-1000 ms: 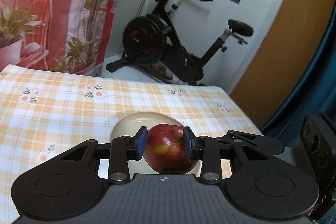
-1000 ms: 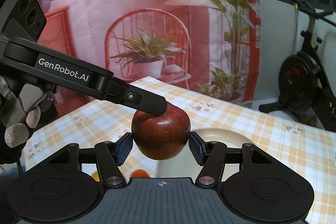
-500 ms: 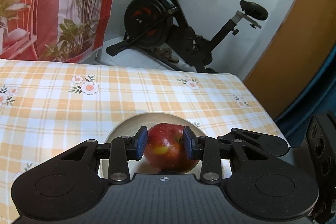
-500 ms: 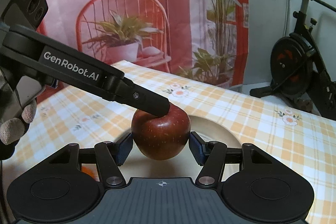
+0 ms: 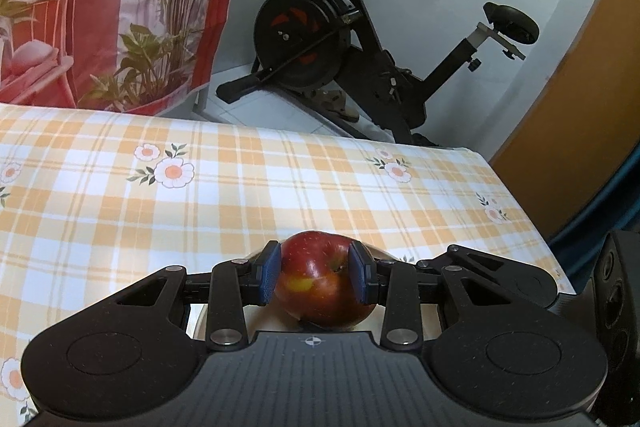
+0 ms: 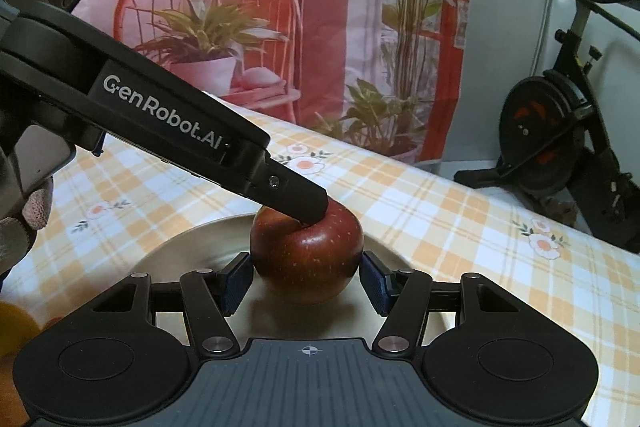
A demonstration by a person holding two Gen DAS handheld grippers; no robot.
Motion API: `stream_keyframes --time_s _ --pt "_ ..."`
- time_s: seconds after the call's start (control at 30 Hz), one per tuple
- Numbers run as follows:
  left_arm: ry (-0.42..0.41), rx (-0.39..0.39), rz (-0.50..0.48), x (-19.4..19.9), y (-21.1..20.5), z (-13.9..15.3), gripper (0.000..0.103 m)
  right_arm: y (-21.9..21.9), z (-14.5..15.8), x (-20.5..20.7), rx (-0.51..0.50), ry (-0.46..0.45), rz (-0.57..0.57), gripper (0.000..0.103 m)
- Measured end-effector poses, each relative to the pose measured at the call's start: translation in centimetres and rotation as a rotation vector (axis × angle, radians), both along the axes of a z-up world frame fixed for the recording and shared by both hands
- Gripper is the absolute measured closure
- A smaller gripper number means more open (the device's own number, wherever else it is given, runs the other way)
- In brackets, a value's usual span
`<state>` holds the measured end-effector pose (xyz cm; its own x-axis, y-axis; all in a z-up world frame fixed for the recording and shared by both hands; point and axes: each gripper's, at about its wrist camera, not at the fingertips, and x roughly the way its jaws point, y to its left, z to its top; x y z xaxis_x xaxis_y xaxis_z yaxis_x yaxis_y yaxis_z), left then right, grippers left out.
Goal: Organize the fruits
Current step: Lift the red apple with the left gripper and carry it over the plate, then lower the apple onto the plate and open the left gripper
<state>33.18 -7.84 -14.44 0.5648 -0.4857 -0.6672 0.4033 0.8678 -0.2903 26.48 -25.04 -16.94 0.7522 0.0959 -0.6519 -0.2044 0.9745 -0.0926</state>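
A dark red apple (image 5: 320,287) sits between the blue pads of my left gripper (image 5: 316,271), which is shut on its upper part. In the right wrist view the same apple (image 6: 308,251) is held lower down by my right gripper (image 6: 306,279), shut on its sides. The left gripper's finger (image 6: 288,195) reaches in from the left and rests at the apple's top. Just under the apple is a beige plate (image 6: 188,251), also showing pale between the left fingers (image 5: 264,317). I cannot tell whether the apple touches the plate.
An orange-and-white checked tablecloth (image 5: 280,195) covers the table. An orange fruit (image 6: 12,323) lies blurred at the lower left, near a gloved hand (image 6: 36,211). Beyond the far table edge stand an exercise bike (image 5: 340,39) and a red printed backdrop (image 6: 260,27).
Both grippers have come down and forward with the apple. The plate now lies close beneath it and fills more of the right wrist view. The grips have not changed.
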Motion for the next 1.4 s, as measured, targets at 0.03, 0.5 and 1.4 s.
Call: stream_keyframes --time_s 0.03,0.5,1.4 --pt "-0.005 0.006 -0.001 0.0 -0.2 0.0 0.065 -0.1 0.0 0.1 -0.004 0.000 -0.005 0.048" --pt "-0.030 0.025 -0.015 0.2 -1.1 -0.6 0.064 -0.5 -0.7 0.6 -0.027 0.007 -0.054 0.048" --pt "-0.142 0.076 0.081 -8.1 4.6 6.1 0.064 -1.2 5.4 -8.2 0.092 -0.095 -0.146 0.038"
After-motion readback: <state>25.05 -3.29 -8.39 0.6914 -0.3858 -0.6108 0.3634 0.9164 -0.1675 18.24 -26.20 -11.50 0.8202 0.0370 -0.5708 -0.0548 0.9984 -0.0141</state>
